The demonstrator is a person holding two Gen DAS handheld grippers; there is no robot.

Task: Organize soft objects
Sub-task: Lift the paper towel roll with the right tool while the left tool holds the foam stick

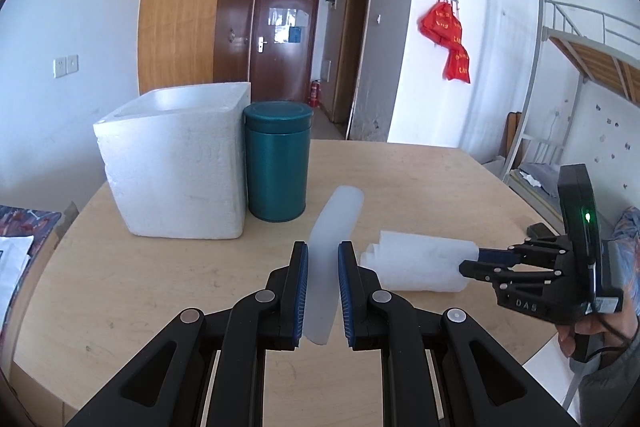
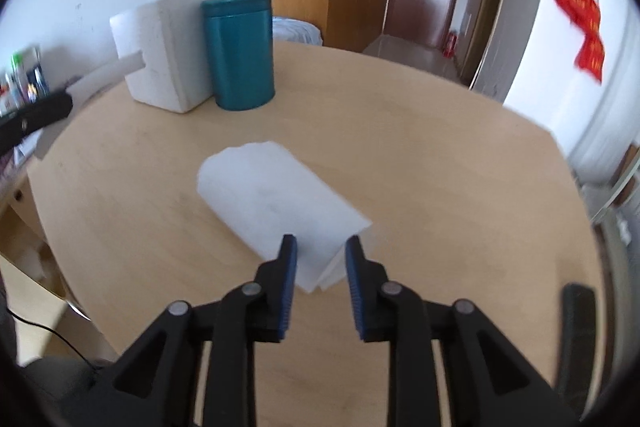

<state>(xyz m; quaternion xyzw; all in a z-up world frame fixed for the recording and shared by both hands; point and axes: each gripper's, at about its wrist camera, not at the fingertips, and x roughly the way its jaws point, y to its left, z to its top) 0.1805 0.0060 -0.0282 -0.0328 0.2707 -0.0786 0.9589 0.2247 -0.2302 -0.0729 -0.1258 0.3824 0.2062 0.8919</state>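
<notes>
Left hand-held gripper (image 1: 323, 291): narrowly parted, blue ribbed pads flanking a pale foam strip (image 1: 332, 247); actual pinch hard to tell. Strip smooth, long axis pointing away toward the worktop's (image 1: 140, 287) far edge, near end cut off behind the fingers. Right hand-held gripper (image 2: 321, 285): open around the near end of a rolled white foam sheet (image 2: 276, 199) mid-worktop, blurred. Beyond, foam box (image 1: 176, 167) touching teal tin (image 1: 277, 163), far-left corner.
</notes>
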